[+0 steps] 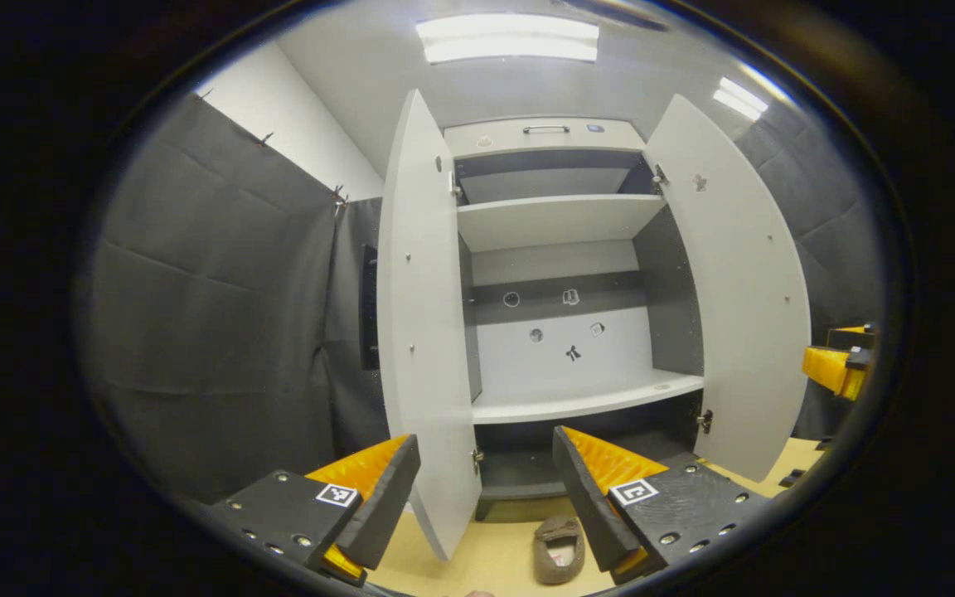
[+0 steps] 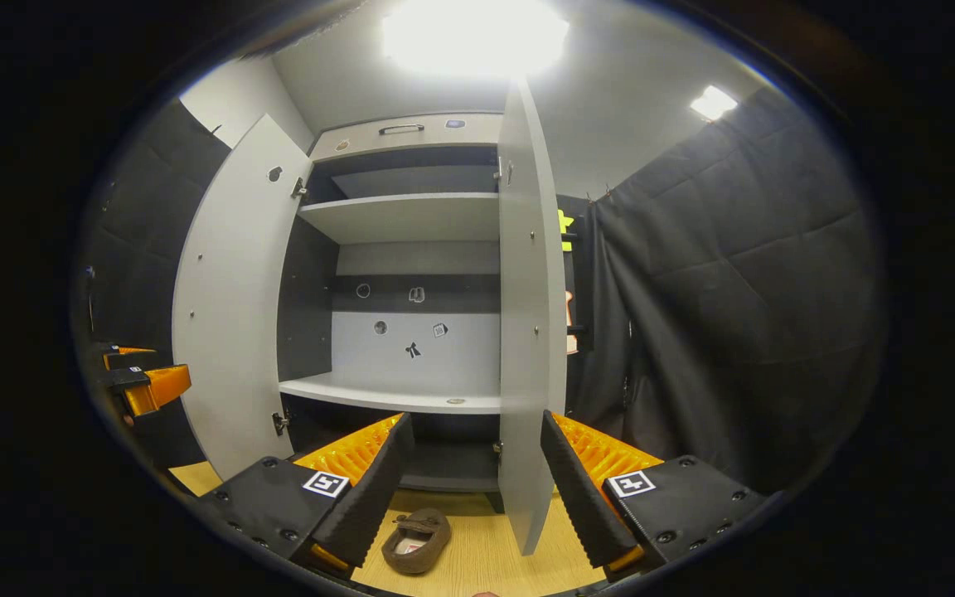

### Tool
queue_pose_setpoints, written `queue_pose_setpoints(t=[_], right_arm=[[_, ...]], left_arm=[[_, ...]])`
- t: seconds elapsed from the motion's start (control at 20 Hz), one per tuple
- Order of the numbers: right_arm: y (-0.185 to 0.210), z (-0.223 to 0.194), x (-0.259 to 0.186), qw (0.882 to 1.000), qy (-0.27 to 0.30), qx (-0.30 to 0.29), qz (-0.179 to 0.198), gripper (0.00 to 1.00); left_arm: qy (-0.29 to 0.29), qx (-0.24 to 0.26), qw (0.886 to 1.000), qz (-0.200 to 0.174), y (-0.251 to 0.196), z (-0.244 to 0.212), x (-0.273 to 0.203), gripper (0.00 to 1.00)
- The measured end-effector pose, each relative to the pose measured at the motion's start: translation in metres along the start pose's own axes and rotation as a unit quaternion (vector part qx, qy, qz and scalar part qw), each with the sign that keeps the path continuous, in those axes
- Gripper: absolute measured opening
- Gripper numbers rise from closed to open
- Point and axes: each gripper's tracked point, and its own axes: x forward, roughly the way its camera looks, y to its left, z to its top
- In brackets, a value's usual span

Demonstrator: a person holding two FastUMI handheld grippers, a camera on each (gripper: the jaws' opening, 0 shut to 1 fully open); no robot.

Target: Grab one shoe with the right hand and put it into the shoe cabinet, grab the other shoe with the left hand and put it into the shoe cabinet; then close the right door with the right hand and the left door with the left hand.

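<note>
- On the wooden floor [image 2: 494, 564] in front of the shoe cabinet [image 1: 556, 220] lies one brown shoe [image 1: 559, 549], low between the fingers of the left gripper [image 1: 486, 489] in the left gripper view and untouched by either finger.
- From the right gripper view the same shoe sits just inside the left finger of the right gripper [image 2: 469, 481], also apart from both fingers.
- Both grippers have their jaws spread wide and hold nothing.
- Each gripper also appears at the edge of the other's view, its jaw state too small to tell there.
- Lengthwise, the shoe runs roughly toward the cabinet, with its closed toe nearer the cabinet and its open heel end toward the cameras; it sits upright on its sole.
- Both cabinet doors stand open: the left door [image 1: 424, 332] and the right door [image 1: 734, 298] swing outward.
- Inside, the upper shelf [image 1: 556, 220] and the lower shelf [image 1: 585, 402] carry no shoe; small stickers dot the back panel [image 1: 560, 332].
- A handle [image 1: 545, 128] sits on the cabinet's top front.
</note>
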Motion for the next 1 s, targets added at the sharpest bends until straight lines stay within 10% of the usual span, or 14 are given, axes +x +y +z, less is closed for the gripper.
queue_pose_setpoints(t=[0.65, 0.7, 1.0], right_arm=[[0.056, -0.063, 0.025, 0.99, 0.078, 0.004, 0.117, 0.97], [0.062, -0.076, 0.029, 0.988, 0.094, 0.0, 0.125, 0.98], [0.097, -0.149, 0.059, 0.971, 0.178, -0.024, 0.157, 0.96]], left_arm=[[-0.007, 0.015, 0.999, 0.046, -0.016, 0.008, -0.015, 0.99], [-0.008, 0.015, 0.999, 0.05, -0.017, 0.007, -0.018, 0.87], [0.002, 0.011, 0.998, 0.063, -0.01, -0.001, -0.017, 1.0]])
